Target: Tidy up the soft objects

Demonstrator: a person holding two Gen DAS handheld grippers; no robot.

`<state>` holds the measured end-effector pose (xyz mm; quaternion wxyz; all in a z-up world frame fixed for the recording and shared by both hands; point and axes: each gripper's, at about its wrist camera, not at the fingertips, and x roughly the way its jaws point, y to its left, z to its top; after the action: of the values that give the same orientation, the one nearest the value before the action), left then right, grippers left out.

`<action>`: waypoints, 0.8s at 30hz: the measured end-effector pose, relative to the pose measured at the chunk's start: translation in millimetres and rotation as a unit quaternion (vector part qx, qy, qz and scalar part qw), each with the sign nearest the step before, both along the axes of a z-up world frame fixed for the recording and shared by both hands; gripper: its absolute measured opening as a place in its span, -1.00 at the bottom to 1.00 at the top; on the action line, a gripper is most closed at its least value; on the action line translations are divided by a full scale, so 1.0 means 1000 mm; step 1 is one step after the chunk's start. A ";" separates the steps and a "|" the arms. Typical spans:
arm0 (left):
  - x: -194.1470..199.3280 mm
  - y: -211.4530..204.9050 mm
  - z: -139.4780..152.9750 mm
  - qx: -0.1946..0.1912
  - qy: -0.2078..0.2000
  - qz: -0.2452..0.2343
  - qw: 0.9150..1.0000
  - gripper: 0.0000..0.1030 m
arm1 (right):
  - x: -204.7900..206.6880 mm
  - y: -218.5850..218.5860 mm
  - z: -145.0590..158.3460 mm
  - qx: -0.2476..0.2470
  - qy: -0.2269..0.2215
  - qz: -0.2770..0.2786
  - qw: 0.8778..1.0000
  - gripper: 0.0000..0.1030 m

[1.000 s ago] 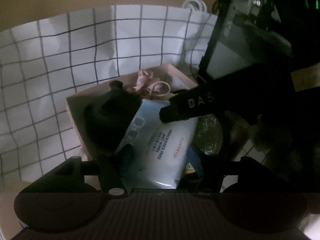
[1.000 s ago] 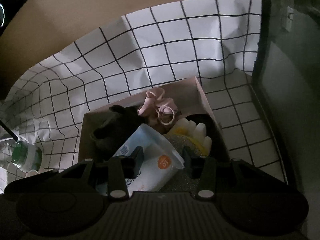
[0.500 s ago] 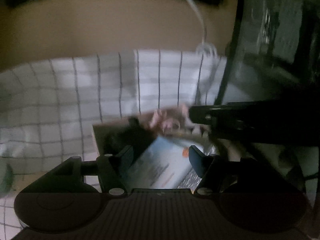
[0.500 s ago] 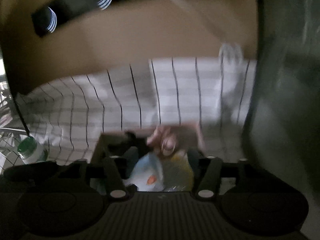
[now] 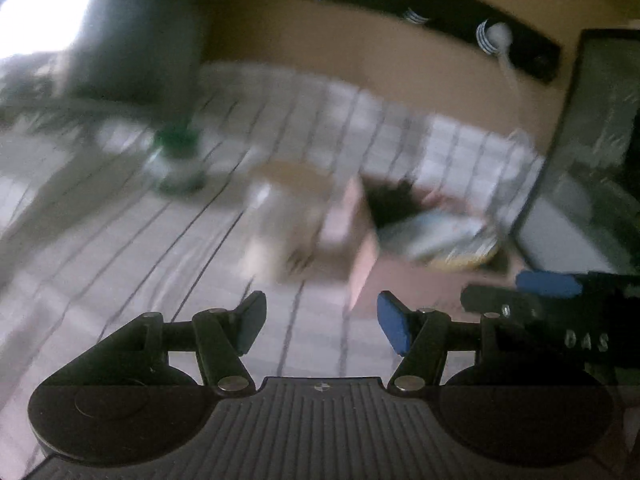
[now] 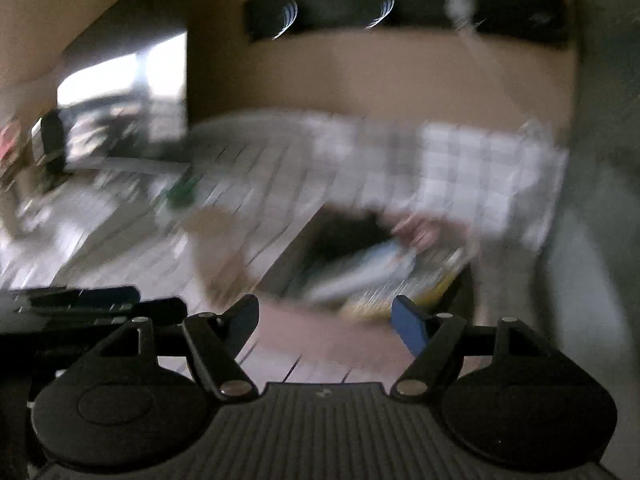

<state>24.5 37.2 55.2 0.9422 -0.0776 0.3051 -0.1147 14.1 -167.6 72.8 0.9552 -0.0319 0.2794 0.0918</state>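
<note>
Both views are blurred by motion. A pink box sits on the checked cloth and holds a black soft item, a pale blue wipes pack, a pink item and something yellow. My left gripper is open and empty, well back from the box. My right gripper is open and empty, also back from the box. The right gripper shows at the right edge of the left wrist view.
A green-capped bottle stands on the checked cloth to the left. A brown item lies beside the box. A dark cabinet stands right of the box. A wall with a black rail is behind.
Both grippers have pulled back and up from the box and swung left. The wipes pack, once between the fingers, now lies in the box. The bottle has come into view.
</note>
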 end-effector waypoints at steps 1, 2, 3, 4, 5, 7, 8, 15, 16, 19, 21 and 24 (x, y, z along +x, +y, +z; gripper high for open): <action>-0.001 0.002 -0.007 0.005 0.011 0.007 1.000 0.29 | -0.002 0.004 -0.009 0.001 0.016 0.007 1.000 0.44; -0.003 0.003 -0.015 0.014 0.019 0.018 1.000 0.29 | 0.000 0.006 -0.019 0.001 0.033 0.008 0.999 0.44; -0.004 0.003 -0.020 0.023 0.025 0.030 0.999 0.29 | 0.003 0.009 -0.029 0.000 0.053 0.007 0.999 0.44; -0.005 0.003 -0.024 0.030 0.028 0.039 0.998 0.29 | 0.007 0.010 -0.037 0.001 0.070 0.007 0.998 0.44; -0.007 0.003 -0.028 0.034 0.032 0.047 0.998 0.29 | 0.009 0.011 -0.044 0.003 0.083 0.009 0.997 0.44; -0.012 0.005 -0.033 0.030 0.042 0.057 0.997 0.29 | 0.013 0.013 -0.056 0.001 0.100 0.009 0.995 0.44; -0.014 0.004 -0.036 0.031 0.046 0.059 0.997 0.29 | 0.012 0.013 -0.059 -0.001 0.104 0.010 0.995 0.44; -0.030 -0.009 -0.049 0.069 0.039 0.068 0.995 0.29 | 0.007 0.017 -0.068 -0.031 0.093 0.015 0.995 0.57; -0.030 -0.010 -0.050 0.073 0.037 0.068 0.994 0.29 | 0.008 0.017 -0.070 -0.039 0.091 0.014 0.995 0.65; -0.033 -0.017 -0.053 0.102 0.029 0.062 0.992 0.28 | 0.009 0.014 -0.072 -0.041 0.089 -0.006 0.995 0.87; -0.036 -0.020 -0.055 0.113 0.020 0.062 0.991 0.29 | 0.011 0.011 -0.074 -0.041 0.091 -0.020 0.995 0.96; -0.039 -0.021 -0.055 0.111 0.018 0.069 0.991 0.29 | 0.012 0.008 -0.075 -0.042 0.090 -0.017 0.995 1.00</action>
<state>-14.1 16.2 0.0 0.9449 0.0047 0.3269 -0.0133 26.4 -160.0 -1.9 0.9252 -0.0588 0.3688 0.0666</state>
